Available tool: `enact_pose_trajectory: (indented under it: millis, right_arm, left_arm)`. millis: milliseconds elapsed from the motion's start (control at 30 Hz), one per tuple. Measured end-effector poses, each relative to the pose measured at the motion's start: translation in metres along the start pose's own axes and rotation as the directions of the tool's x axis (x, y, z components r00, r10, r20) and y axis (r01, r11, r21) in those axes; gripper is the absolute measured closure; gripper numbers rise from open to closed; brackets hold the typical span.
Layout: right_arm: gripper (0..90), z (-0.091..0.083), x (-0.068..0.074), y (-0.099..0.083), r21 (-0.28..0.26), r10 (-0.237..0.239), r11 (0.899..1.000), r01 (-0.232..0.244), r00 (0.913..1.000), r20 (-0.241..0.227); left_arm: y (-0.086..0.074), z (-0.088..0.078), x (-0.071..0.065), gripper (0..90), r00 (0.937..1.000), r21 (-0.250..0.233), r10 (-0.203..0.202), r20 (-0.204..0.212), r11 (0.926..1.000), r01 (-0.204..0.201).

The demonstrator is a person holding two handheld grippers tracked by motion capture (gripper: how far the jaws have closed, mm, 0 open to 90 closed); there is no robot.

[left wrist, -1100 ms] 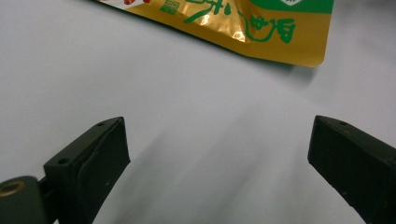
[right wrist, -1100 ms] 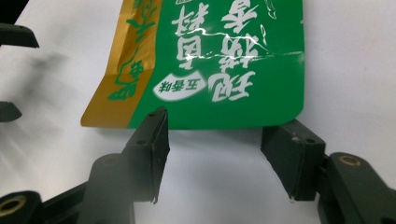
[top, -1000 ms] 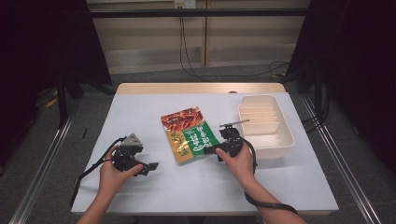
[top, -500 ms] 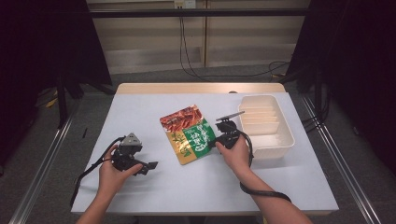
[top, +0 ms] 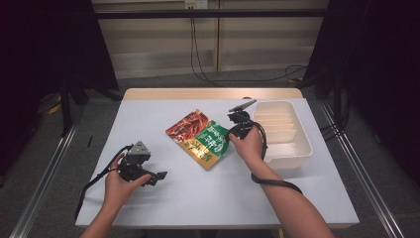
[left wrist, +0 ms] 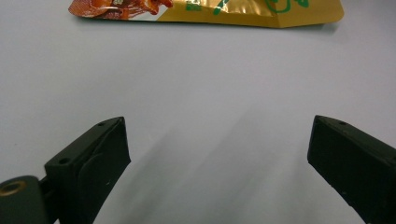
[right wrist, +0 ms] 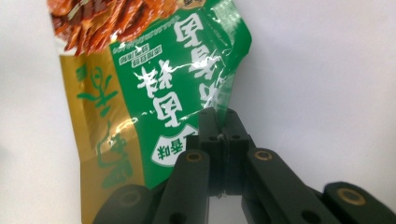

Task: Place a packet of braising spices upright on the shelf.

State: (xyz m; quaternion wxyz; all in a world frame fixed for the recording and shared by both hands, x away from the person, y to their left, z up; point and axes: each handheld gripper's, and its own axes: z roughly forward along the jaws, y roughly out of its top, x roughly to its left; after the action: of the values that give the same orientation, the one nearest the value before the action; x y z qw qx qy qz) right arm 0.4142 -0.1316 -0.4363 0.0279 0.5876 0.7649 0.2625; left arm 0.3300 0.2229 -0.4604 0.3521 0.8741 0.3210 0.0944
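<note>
My right tool (right wrist: 223,122) is clamped on the near right edge of the snack packet (right wrist: 159,88), which lies on the bench (top: 277,193) with its long axis running diagonally away to the left. The white tray (top: 292,148) sits just beside that hand, to its right. My left tool (left wrist: 219,154) stands wide, empty, well apart from the packet.

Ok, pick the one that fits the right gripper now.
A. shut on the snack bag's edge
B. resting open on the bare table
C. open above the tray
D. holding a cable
A: in the right gripper view the right gripper has its jaws pressed together on the green edge of the snack bag; the high view shows it at the bag's side, next to the tray, not above it.
</note>
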Motion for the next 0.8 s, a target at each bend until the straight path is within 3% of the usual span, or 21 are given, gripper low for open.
enact_pose_trajectory:
  millis: [167, 267, 367, 400, 467, 633, 700, 800]
  right_arm:
    - [90.0, 0.003, -0.001, 0.015, 0.011, -0.006, 1.000, 0.006, 0.9996, 0.027]
    - [89.9, 0.006, -0.003, 0.023, 0.009, 0.016, 1.000, -0.017, 0.9993, 0.032]
    - [80.0, 0.007, -0.004, 0.025, 0.002, 0.028, 1.000, -0.028, 0.9993, 0.024]
    - [64.9, 0.008, -0.004, 0.022, 0.001, 0.037, 0.999, -0.037, 0.9992, 0.015]
    - [62.8, 0.007, -0.004, 0.020, -0.001, 0.042, 0.999, -0.042, 0.9989, 0.021]
    - [52.8, 0.006, 0.004, 0.006, -0.004, 0.036, 0.999, -0.036, 0.9990, -0.027]
    - [48.3, 0.005, 0.006, -0.002, -0.012, 0.057, 0.998, -0.058, 0.9963, -0.064]
    - [45.9, 0.004, 0.007, -0.009, -0.007, 0.065, 0.998, -0.066, 0.9952, -0.073]
  left_arm:
    - [0.001, 0.000, 0.001, 5.3, 1.0000, 0.001, 0.001, -0.006, 1.0000, -0.001]
    - [0.001, -0.001, 0.001, 5.3, 1.0000, -0.002, 0.000, -0.004, 1.0000, 0.000]
    - [0.000, 0.000, 0.001, 5.3, 1.0000, -0.013, 0.002, -0.005, 0.9999, -0.002]
    - [0.000, -0.001, 0.001, 5.3, 1.0000, -0.016, -0.002, -0.005, 0.9999, 0.002]
    - [0.001, -0.002, 0.002, 5.3, 0.9999, -0.016, 0.011, -0.009, 0.9998, -0.012]
    - [0.001, -0.003, 0.000, 5.3, 1.0000, -0.016, 0.000, -0.009, 0.9999, 0.000]
    - [0.001, -0.003, -0.001, 5.3, 0.9999, -0.022, 0.003, -0.012, 0.9998, -0.003]
    - [0.001, -0.002, -0.001, 5.4, 0.9999, -0.028, 0.001, -0.010, 0.9996, -0.002]
